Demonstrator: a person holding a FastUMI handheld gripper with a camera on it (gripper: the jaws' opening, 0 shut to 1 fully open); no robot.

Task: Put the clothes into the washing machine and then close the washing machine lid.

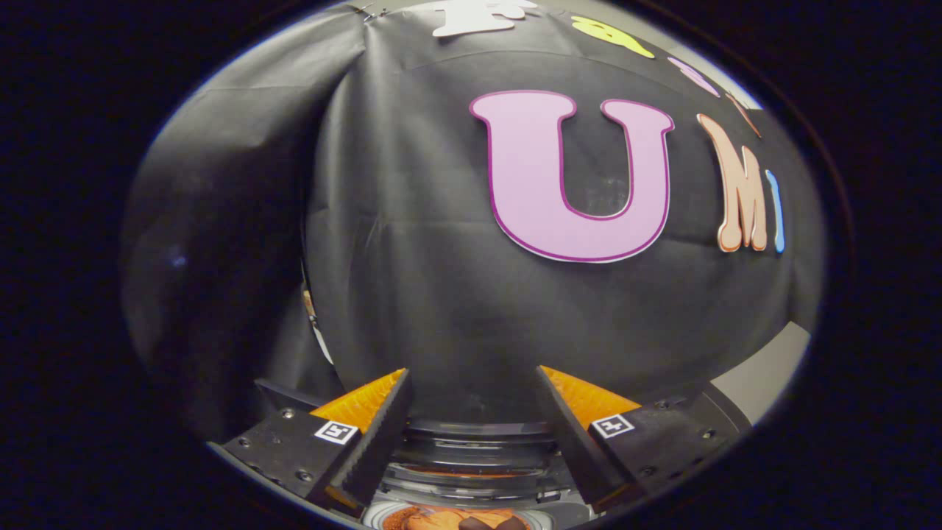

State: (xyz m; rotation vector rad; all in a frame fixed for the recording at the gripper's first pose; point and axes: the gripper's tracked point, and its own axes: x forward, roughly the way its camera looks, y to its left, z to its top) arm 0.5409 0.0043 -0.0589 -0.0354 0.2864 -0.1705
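Note:
My gripper (471,370) is open, with nothing held between its fingers, and it faces the booth's black cloth wall. Low between the fingers I see the washing machine (475,450), its dark ribbed top and a clear curved part that looks like the lid standing up. Just below that is the round drum opening, and in it lie orange and dark brown clothes (449,521). The fingers stand apart above the machine without touching it. Most of the machine is hidden beneath the fingers.
The black cloth wall (412,280) hangs close ahead, with a fold and a gap on the left. A strip of pale grey surface (765,372) shows past the right finger.

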